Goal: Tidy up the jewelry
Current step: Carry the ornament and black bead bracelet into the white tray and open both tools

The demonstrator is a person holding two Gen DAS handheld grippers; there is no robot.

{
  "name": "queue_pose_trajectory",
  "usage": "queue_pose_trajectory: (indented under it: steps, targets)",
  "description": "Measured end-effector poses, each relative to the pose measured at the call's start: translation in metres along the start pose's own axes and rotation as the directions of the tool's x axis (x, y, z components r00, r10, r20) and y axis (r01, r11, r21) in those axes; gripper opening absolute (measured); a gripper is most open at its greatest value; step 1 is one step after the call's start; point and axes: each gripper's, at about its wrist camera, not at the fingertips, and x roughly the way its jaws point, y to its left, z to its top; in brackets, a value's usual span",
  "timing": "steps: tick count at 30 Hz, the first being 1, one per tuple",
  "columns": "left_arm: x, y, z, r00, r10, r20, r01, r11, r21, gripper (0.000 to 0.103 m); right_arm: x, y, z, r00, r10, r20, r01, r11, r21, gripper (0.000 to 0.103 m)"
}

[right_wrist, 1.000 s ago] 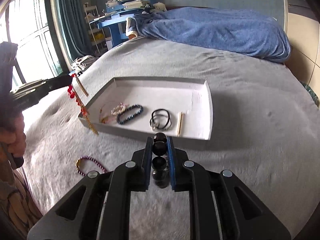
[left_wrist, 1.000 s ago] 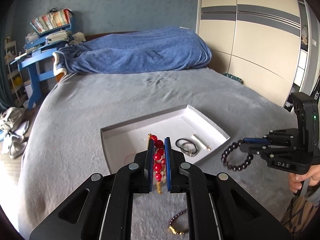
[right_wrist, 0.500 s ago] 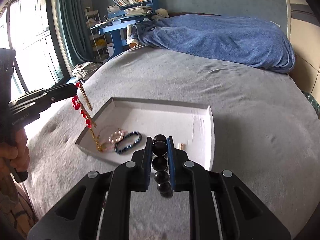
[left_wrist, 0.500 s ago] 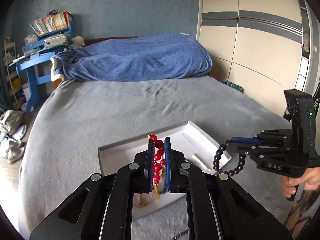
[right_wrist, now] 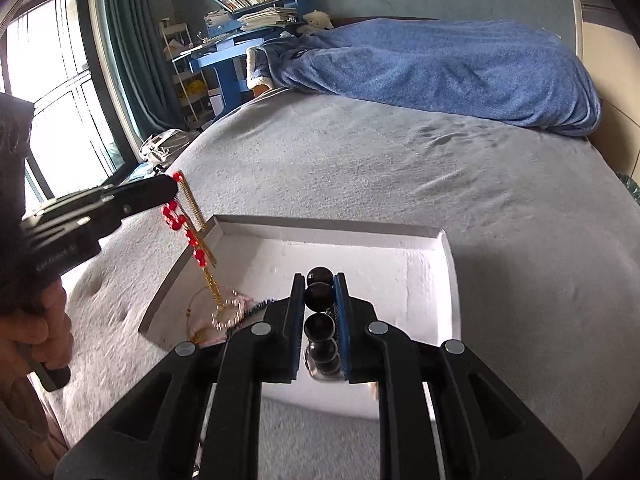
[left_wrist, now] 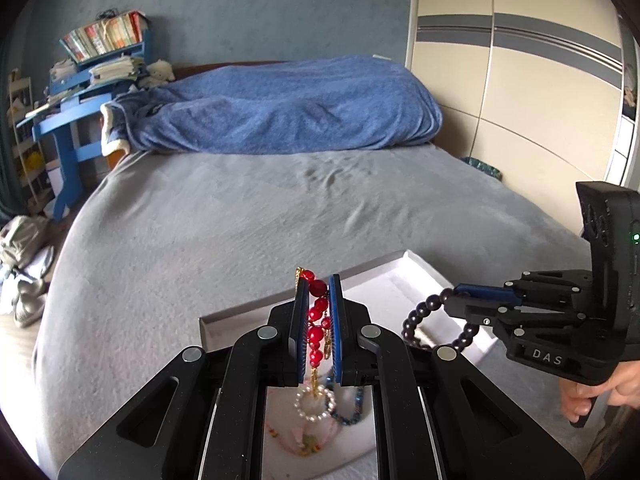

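Note:
A shallow white tray (left_wrist: pixel 400 280) (right_wrist: pixel 360 248) lies on the grey bed. My left gripper (left_wrist: pixel 318 292) (right_wrist: pixel 170 190) is shut on a red bead and gold chain necklace (left_wrist: pixel 316 332) (right_wrist: pixel 192 236) that dangles over the tray's left side. My right gripper (right_wrist: pixel 320 284) (left_wrist: pixel 454 292) is shut on a dark bead bracelet (right_wrist: pixel 319 326) (left_wrist: pixel 416 320) hanging over the tray's right part. In the tray lie a pearl ring bracelet (left_wrist: pixel 316 402) (right_wrist: pixel 228 314), a dark blue bead bracelet (left_wrist: pixel 352 412) and a pink strand (left_wrist: pixel 304 440).
A blue blanket (left_wrist: pixel 280 108) is heaped at the head of the bed. A blue desk (left_wrist: pixel 68 120) with books stands to the left, a wardrobe (left_wrist: pixel 520 80) to the right, a window (right_wrist: pixel 52 100) at the far left. A hand (left_wrist: pixel 592 392) holds the right gripper's handle.
Both grippers have moved forward over the tray with their jewelry still held. The tray has slid lower and closer in both views; the purple bracelet on the bed has dropped out of sight.

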Motion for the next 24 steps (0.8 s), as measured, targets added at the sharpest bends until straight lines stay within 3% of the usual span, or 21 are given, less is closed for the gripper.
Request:
queue_pose_trajectory:
  steps: [8,14,24]
  targets:
    - [0.027,0.011,-0.002,0.999,0.011,-0.038,-0.012,0.999,-0.032,0.011,0.034,-0.008,0.01,0.999,0.016,-0.032,-0.014,0.999,0.046,0.014]
    - [0.041,0.012,-0.008,0.997,0.038,-0.068,-0.039,0.999,-0.014,0.011,0.057,-0.03,0.01,0.998,-0.036,-0.049,0.04,0.995,0.09,0.014]
    - [0.075,0.022,-0.036,0.972,0.117,-0.204,-0.112,0.993,0.036,0.011,0.076,-0.055,-0.005,0.989,-0.103,-0.105,0.115,0.987,0.109,0.014]
